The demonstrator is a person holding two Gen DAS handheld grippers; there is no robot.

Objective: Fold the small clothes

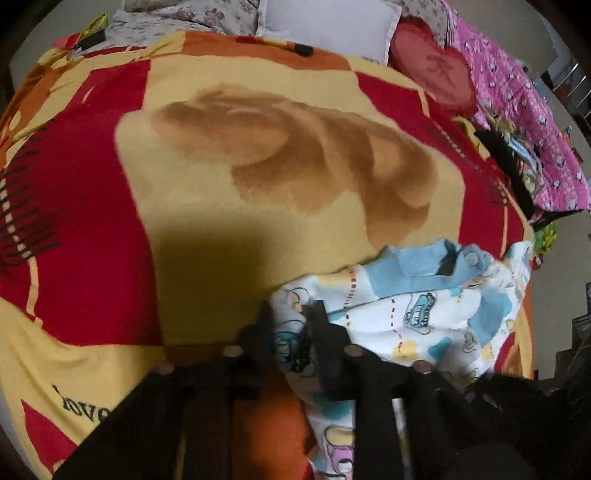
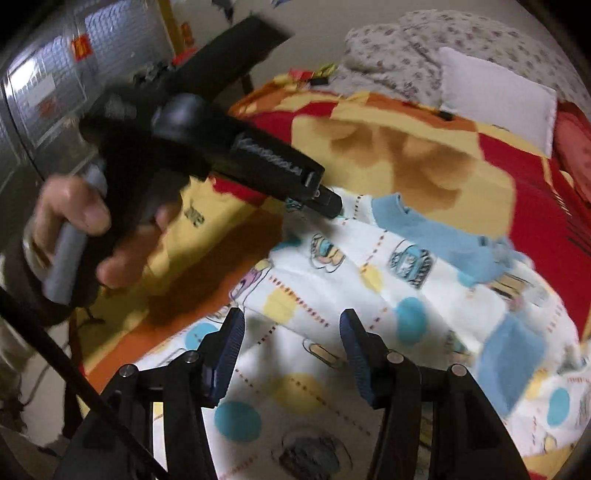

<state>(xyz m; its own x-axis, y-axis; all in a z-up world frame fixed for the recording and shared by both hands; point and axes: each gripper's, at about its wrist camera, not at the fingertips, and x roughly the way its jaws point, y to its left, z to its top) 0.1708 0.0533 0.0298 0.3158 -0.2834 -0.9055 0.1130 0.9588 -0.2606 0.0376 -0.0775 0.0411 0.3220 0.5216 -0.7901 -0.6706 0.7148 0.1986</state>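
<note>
One small printed garment [image 2: 369, 295] spread at the near edge of one red and yellow blanket [image 1: 258, 221], left gripper [image 1: 291, 325] nipping the garment's corner, right gripper [image 2: 291, 354] open above its middle, one white pillow [image 1: 332, 26] far behind, wide bare blanket beyond garment

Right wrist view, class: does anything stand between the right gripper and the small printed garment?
Nothing visible does. The right gripper hangs directly over the garment with only air between, jaws apart and nothing in them. The left gripper works the garment's far edge, away from this path.
</note>
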